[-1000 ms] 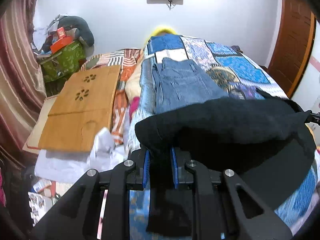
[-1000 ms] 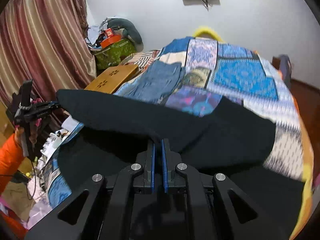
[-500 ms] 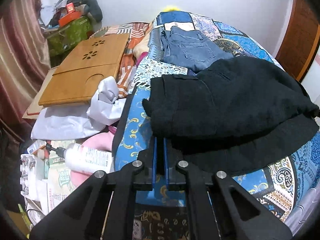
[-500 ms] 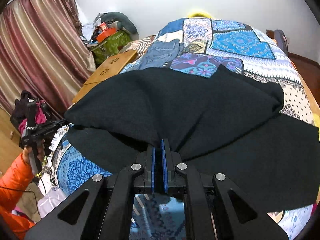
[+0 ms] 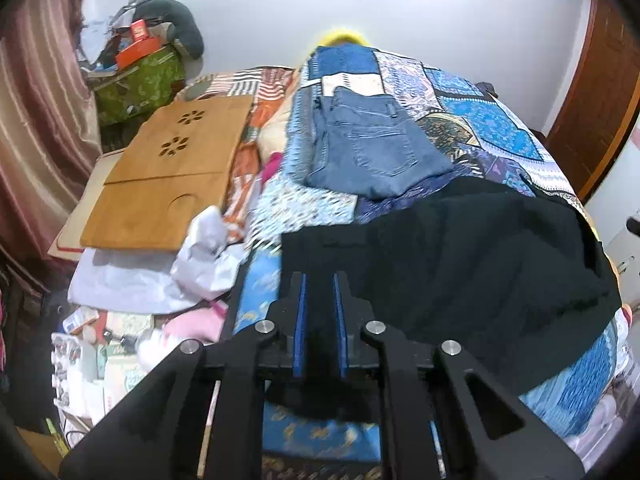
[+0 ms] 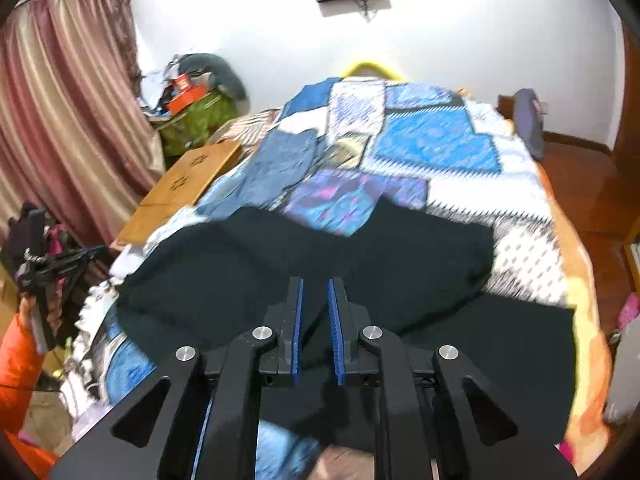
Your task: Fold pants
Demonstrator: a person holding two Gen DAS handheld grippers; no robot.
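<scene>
Black fleece pants [image 5: 460, 264], folded over on themselves, lying across near end of blue patchwork-quilted bed [image 5: 492, 128]. Left gripper [image 5: 319, 304] hovering over pants' near left corner, blue-padded fingers [image 5: 299, 320] parted, gripping nothing. Right gripper [image 6: 314, 312] hovering over pants' near edge, fingers [image 6: 334, 328] likewise parted, fabric showing dark in the gap. Folded blue denim jeans [image 5: 372, 152] lying farther up bed, apart from black pair. Flat bamboo lap tray [image 5: 172, 172] resting beside bed to the left, crumpled white paper [image 5: 204, 256] touching its near edge.
</scene>
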